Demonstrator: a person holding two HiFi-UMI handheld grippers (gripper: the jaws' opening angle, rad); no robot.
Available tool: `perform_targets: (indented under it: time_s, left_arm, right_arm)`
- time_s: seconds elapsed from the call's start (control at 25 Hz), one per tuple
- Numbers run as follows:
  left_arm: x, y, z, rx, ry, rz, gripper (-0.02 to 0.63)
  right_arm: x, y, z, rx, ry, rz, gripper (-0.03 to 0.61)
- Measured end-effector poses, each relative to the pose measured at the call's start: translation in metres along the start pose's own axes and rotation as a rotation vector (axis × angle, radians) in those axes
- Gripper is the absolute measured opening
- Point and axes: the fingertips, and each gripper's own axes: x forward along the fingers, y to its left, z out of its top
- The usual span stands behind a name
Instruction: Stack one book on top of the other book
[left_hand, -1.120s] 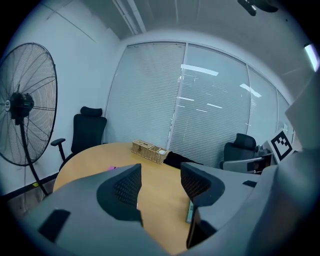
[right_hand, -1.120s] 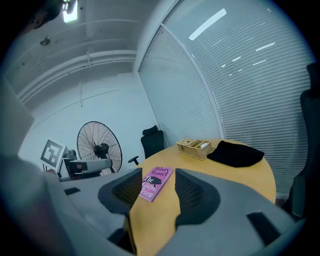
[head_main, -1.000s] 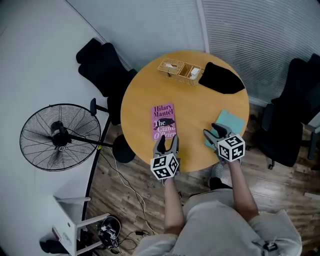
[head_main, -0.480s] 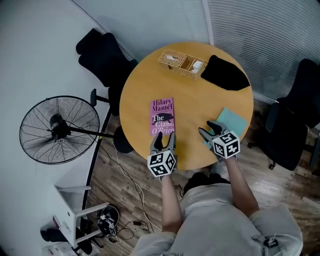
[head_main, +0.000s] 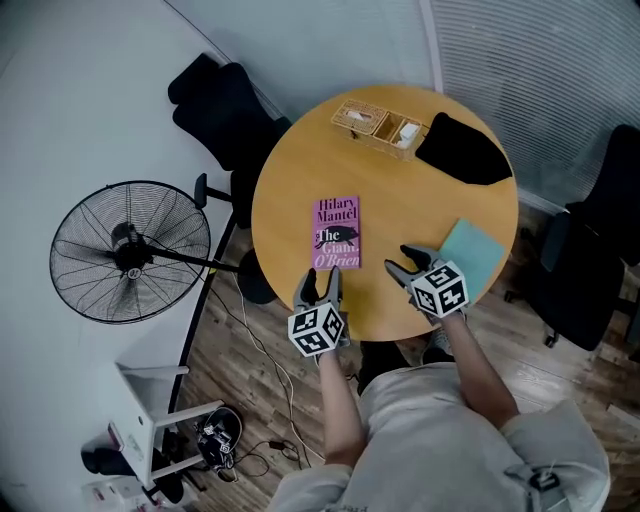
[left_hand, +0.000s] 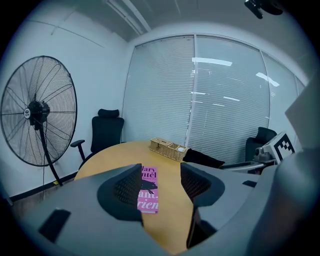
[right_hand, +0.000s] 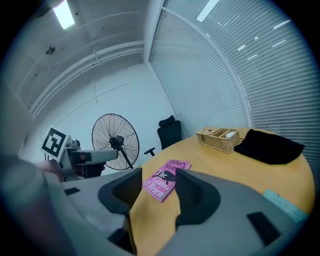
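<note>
A pink book (head_main: 336, 233) lies flat on the round wooden table (head_main: 300, 180), cover up; it also shows as the pink book (left_hand: 148, 191) and the pink book (right_hand: 165, 179) in the gripper views. A teal book (head_main: 474, 251) lies near the table's right edge, its corner visible as the teal book (right_hand: 284, 203). My left gripper (head_main: 319, 287) hovers open just below the pink book's near end, nothing between its jaws. Turned left toward the pink book, my right gripper (head_main: 402, 266) stands open and empty beside the teal book.
A wicker tray (head_main: 382, 125) and a black cloth (head_main: 463, 152) sit at the table's far side. A standing fan (head_main: 130, 250) is on the left. Black office chairs (head_main: 228, 110) stand round the table, another chair (head_main: 600, 240) at right. Cables lie on the wooden floor.
Both grippers have drawn back toward the table's near edge. The right gripper has come off the teal book's corner and swung left toward the pink book. The books have not moved.
</note>
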Motion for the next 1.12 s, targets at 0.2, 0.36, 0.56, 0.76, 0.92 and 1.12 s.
perform_targets:
  time_s: [0.2, 0.36, 0.56, 0.76, 0.92, 1.12]
  left_arm:
    - [0.005, 0.007, 0.005, -0.003, -0.019, -0.001, 0.255]
    - [0.006, 0.024, 0.004, -0.02, -0.023, 0.004, 0.255]
    - [0.018, 0.041, 0.006, -0.045, -0.021, -0.006, 0.255]
    - [0.037, 0.054, 0.008, -0.048, -0.003, -0.037, 0.255]
    - [0.058, 0.063, 0.01, -0.051, 0.025, -0.066, 0.255]
    - [0.083, 0.075, 0.026, -0.042, 0.037, -0.104, 0.255]
  right_arm:
    - [0.011, 0.002, 0.015, -0.013, -0.014, -0.002, 0.213]
    - [0.023, 0.008, 0.015, -0.03, 0.003, 0.002, 0.213]
    - [0.04, 0.011, 0.014, -0.026, 0.02, -0.005, 0.216]
    - [0.06, 0.009, 0.014, -0.012, 0.03, -0.031, 0.218]
    - [0.075, 0.0, 0.014, 0.019, 0.04, -0.068, 0.218]
    - [0.097, -0.01, 0.02, 0.055, 0.048, -0.11, 0.219]
